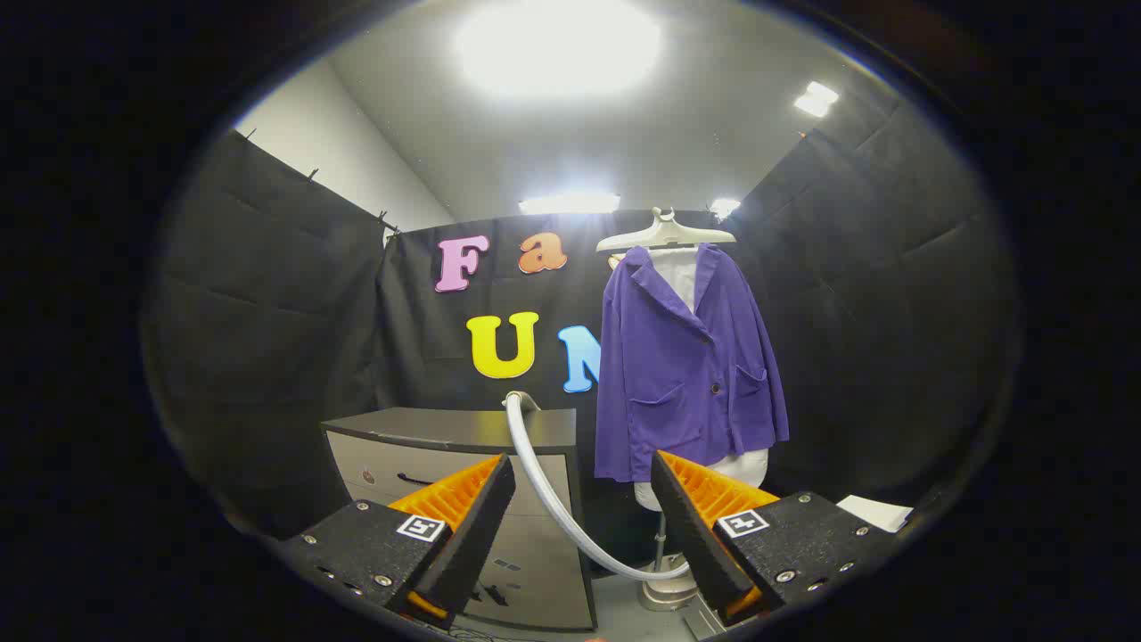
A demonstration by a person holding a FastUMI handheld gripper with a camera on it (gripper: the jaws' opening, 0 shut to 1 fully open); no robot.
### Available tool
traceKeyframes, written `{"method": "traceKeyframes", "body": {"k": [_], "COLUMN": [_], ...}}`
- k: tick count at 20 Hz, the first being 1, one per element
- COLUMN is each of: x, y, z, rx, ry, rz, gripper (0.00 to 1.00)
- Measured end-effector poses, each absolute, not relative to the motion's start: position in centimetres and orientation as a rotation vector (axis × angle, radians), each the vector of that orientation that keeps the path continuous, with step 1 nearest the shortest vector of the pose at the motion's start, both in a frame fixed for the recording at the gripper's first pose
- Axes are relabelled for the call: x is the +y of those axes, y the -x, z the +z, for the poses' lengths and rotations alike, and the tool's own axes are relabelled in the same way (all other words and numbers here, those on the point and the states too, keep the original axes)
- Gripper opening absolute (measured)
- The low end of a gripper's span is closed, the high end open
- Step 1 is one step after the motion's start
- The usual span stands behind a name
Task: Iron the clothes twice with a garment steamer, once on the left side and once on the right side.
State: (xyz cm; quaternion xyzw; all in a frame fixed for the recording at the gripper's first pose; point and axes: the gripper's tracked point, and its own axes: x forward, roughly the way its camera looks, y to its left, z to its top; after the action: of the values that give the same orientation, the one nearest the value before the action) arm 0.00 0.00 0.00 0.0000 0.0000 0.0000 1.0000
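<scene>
The gripper [581,499] has its 2 fingers spread wide apart, with nothing between them but open air. Beyond them, to the right and farther off, a purple jacket [682,366] hangs on a pale hanger [666,234] over a white mannequin torso [713,468], which stands on a thin pole with a round base [664,590] on the grey floor [624,615]. A grey steamer hose [548,486] curves from the top of a dark cabinet [463,428] on the left down toward that base, passing through the gap ahead of the fingers. The steamer's head cannot be made out. The cabinet has grey drawer fronts with dark handles and stands against the black cloth wall [267,312]. Black cloth also covers the right wall. Above are a pale ceiling and several bright lights [557,40]. A white sheet [878,511] lies low on the far right.
</scene>
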Motion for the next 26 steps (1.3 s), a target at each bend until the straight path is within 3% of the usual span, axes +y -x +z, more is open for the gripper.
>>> {"method": "traceKeyframes", "body": {"k": [16,26], "x": [2.7,5.7], "y": [-1.6,-10.0], "z": [2.2,11.5], "rx": [-0.025,-0.067], "ry": [0.005,-0.01], "rz": [0.0,0.126], "gripper": [0.94,0.94]}}
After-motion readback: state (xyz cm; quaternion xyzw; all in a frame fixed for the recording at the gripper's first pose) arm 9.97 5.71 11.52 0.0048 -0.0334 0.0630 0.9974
